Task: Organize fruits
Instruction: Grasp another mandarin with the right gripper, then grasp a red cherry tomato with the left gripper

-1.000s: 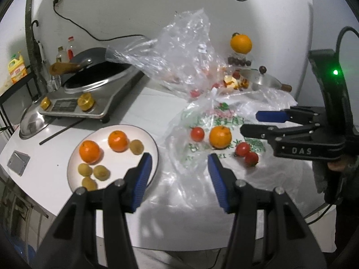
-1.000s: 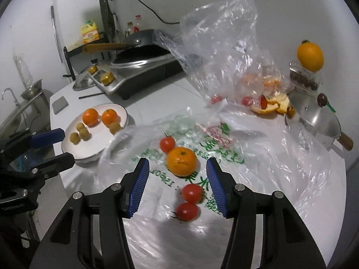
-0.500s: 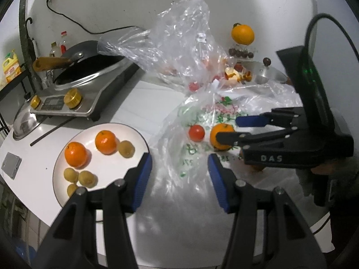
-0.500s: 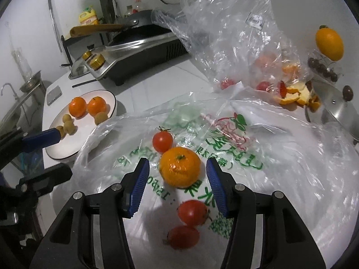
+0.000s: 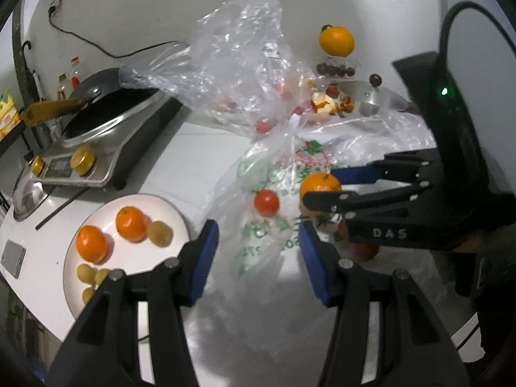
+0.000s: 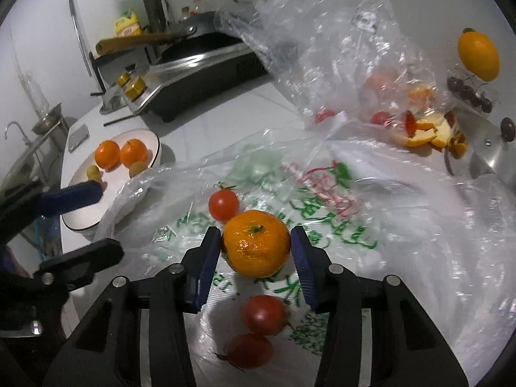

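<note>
An orange tangerine (image 6: 256,247) lies on a printed plastic bag (image 6: 325,213) and sits between the blue pads of my right gripper (image 6: 256,251). The jaws are open, close to both sides of the tangerine. It also shows in the left wrist view (image 5: 319,185). Three tomatoes lie by it, one beyond (image 6: 223,204) and two nearer (image 6: 264,314). A white plate (image 5: 106,271) at the left holds two tangerines (image 5: 130,224) and several small yellow fruits. My left gripper (image 5: 254,258) is open and empty over the bag's near edge.
An induction cooker with a dark pan (image 5: 106,135) stands at the back left. A crumpled clear bag (image 5: 238,74) with fruit and orange peel lies behind. A steel lid (image 6: 490,154) and an orange on a stand (image 5: 336,40) are at the back right.
My right gripper has moved forward and down until the tangerine lies between its open pads. My left gripper has held nearly still and stayed open.
</note>
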### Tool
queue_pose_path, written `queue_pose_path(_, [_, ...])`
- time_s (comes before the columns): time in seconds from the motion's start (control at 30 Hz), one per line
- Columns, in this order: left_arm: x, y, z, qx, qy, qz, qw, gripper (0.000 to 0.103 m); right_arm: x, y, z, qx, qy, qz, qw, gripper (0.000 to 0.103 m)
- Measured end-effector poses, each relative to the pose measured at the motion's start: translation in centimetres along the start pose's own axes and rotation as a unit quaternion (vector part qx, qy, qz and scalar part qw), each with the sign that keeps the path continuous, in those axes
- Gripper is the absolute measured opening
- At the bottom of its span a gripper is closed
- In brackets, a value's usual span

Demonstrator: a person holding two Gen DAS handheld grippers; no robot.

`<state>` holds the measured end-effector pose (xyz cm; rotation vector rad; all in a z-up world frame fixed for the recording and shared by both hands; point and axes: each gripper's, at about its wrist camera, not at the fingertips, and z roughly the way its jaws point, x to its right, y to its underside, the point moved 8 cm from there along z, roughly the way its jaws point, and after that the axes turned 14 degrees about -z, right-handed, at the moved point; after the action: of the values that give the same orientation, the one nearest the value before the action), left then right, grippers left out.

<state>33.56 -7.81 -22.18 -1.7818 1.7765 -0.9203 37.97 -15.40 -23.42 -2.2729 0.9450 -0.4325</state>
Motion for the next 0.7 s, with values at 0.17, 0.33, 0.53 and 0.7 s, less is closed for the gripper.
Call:
queue_pose_path(0.17, [1.5, -0.4, 1.3, -0.008, 0.004, 0.015, 0.9998, 0.053, 2.0, 0.1, -1.9, 0.02, 0.01, 0.013, 1.0, 0.048])
queue_pose_path(0.33, [2.3, -0.9, 3.1, -0.017, 0.002, 0.022, 0.9996, 0.052, 3.7, 0.5, -2.9, 0.032, 0.012, 0.027, 0.999, 0.048])
queue_pose_path(0.53, [2.5, -1.2, 5.9, -0.035, -0.005, 0.017, 0.9992, 0.05, 4.6, 0.8, -3.1, 0.041, 0.004, 0.034, 0.999, 0.048])
queue_pose_path(0.7, [2.5, -1.0, 7.9, -0.053, -0.011, 0.018, 0.9984, 0.044, 5.1, 1.1, -2.9, 0.047, -0.006, 0.043, 0.998, 0.047])
